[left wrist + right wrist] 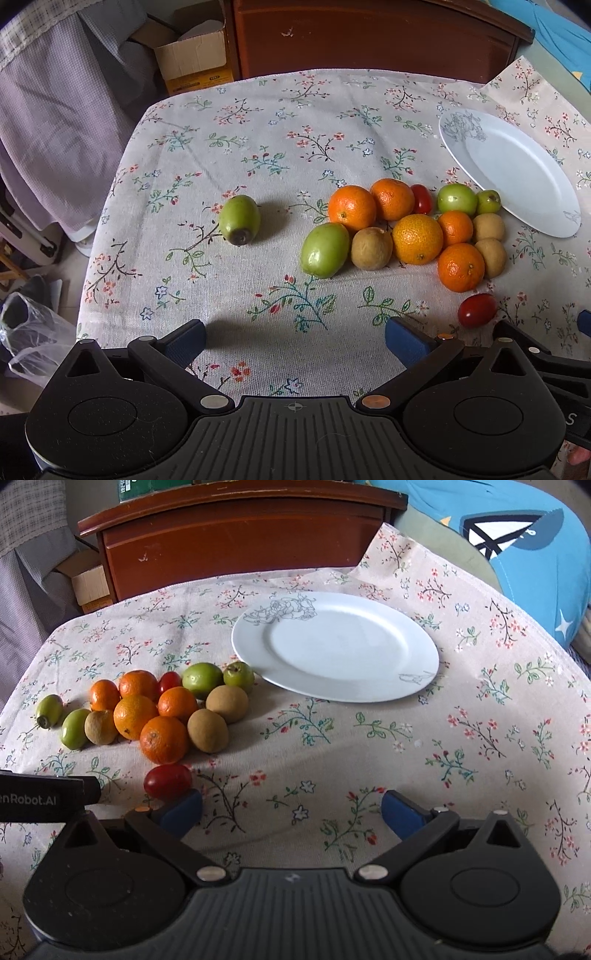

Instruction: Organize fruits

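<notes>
A cluster of fruit lies on the floral tablecloth: several oranges (351, 207) (163, 737), brown round fruits (371, 248) (207, 730), green fruits (324, 249) (202, 679) and red tomatoes (477, 310) (168, 781). One green fruit (239, 219) (48, 710) sits apart on the left. An empty white plate (517, 177) (340, 646) lies beyond the cluster. My left gripper (294, 339) hangs open over bare cloth, short of the fruit. My right gripper (291, 810) is open too, its left pad (183, 810) just beside a red tomato.
A wooden cabinet (240, 539) stands behind the table. A cardboard box (192, 62) and hanging clothes (55, 129) are at the left, a blue cushion (517, 542) at the right. The table edge drops off on the left side.
</notes>
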Available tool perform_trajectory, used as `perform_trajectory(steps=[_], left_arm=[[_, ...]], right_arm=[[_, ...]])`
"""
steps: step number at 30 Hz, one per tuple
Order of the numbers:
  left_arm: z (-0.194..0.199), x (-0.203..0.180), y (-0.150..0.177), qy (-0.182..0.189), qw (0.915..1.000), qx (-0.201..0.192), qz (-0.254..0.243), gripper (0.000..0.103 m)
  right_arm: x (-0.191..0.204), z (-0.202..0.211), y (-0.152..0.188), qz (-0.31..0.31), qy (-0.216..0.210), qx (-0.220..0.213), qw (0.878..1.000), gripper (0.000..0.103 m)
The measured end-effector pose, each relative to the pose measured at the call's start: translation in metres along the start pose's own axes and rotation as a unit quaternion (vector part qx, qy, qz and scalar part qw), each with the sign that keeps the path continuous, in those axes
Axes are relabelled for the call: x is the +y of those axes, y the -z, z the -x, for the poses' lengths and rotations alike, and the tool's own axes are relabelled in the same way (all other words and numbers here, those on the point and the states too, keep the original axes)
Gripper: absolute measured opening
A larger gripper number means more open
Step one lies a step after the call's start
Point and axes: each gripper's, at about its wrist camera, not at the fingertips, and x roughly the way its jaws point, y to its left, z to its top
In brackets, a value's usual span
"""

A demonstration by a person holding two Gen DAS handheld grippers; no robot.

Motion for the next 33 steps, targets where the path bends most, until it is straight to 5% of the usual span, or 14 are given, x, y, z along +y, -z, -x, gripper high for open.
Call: perform_trajectory(steps=[8,21,33], left_arm=[[0.002,0.002,0.004,0.0,1.0,-0.003,-0.003,0.103],[0.002,0.001,0.004,0.001,1.0,-0.001,0.003,0.103],[0.011,0.01,-0.003,-0.007,0.9993,-0.007,0.037,0.103]], right_arm=[[0.008,0.018,0.015,-0.047,0.036,0.043,0.997,0.102],[0.017,0.013,0.001,-0.138,0.084,0.17,0.972,0.102],[0.017,0.013,-0.011,-0.055,-0.008,0.075,0.996,0.102]])
